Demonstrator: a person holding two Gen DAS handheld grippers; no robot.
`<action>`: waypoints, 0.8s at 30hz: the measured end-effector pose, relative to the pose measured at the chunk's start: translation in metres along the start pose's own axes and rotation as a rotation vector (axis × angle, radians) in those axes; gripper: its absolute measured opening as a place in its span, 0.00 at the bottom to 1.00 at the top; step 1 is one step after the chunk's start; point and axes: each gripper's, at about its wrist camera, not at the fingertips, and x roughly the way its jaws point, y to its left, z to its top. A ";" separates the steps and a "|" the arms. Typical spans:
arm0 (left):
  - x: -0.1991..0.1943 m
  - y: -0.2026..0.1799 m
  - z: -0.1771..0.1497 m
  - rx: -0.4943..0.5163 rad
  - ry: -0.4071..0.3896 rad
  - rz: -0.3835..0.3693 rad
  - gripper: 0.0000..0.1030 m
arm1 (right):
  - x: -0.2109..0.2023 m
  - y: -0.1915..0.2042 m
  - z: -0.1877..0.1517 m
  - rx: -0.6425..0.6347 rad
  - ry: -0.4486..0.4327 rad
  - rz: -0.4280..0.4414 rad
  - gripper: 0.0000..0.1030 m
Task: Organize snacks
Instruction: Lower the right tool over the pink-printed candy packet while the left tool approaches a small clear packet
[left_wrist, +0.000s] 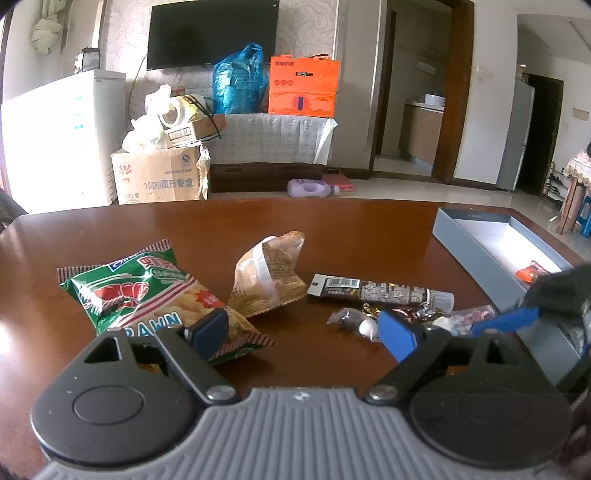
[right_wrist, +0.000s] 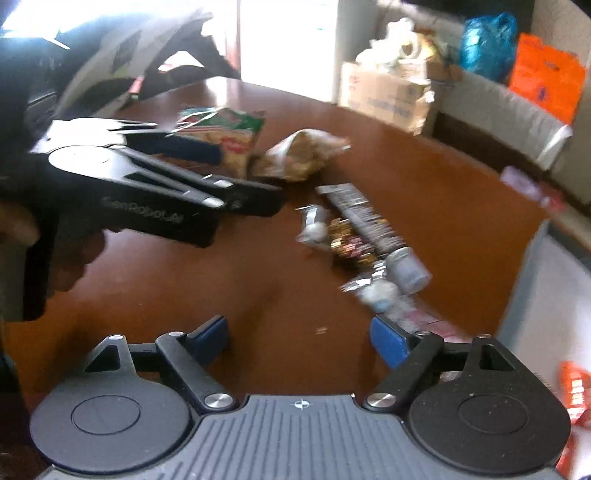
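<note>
Surface (left_wrist: 332, 229): dark wooden top, rounded edge; bare wood at the near side gave both tools room to move.

Grey box (left_wrist: 476, 247): open, at the right edge of the surface, one orange packet (left_wrist: 532, 273) already lying inside. Its near wall stood close to the snack row; a low carry would likely have clipped it.

Prawn-cracker bag (left_wrist: 136, 291): green, puffed, lying at the left. Left hand-held gripper (left_wrist: 303, 332): released, jaws wide, holding nothing, one pad just over the bag's corner. A pinch there would probably have caught only crimped foil and slipped.

Tan cracker packet (left_wrist: 269, 277): just beside the bag, tilted, liable to tip if nudged.

Dark chocolate bar (left_wrist: 380, 291): flat, between the packet and the box.

Small wrapped candies (left_wrist: 369, 321): clustered, touching one another just in front of the bar; a grab might have scattered them toward the edge.

Right hand-held gripper (right_wrist: 299, 339): released, empty, above bare wood near the candies; its view was blurred. The two tools sat close, so collision was a risk.
</note>
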 end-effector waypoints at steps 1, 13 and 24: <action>0.000 0.001 0.000 -0.004 0.000 -0.001 0.86 | -0.002 -0.002 0.004 -0.007 0.006 -0.027 0.80; 0.004 0.003 0.001 -0.006 0.001 -0.022 0.86 | 0.025 -0.040 0.013 0.070 0.134 0.075 0.94; 0.021 -0.011 -0.001 0.018 0.018 -0.066 0.86 | -0.010 0.014 -0.019 0.125 0.010 -0.001 0.73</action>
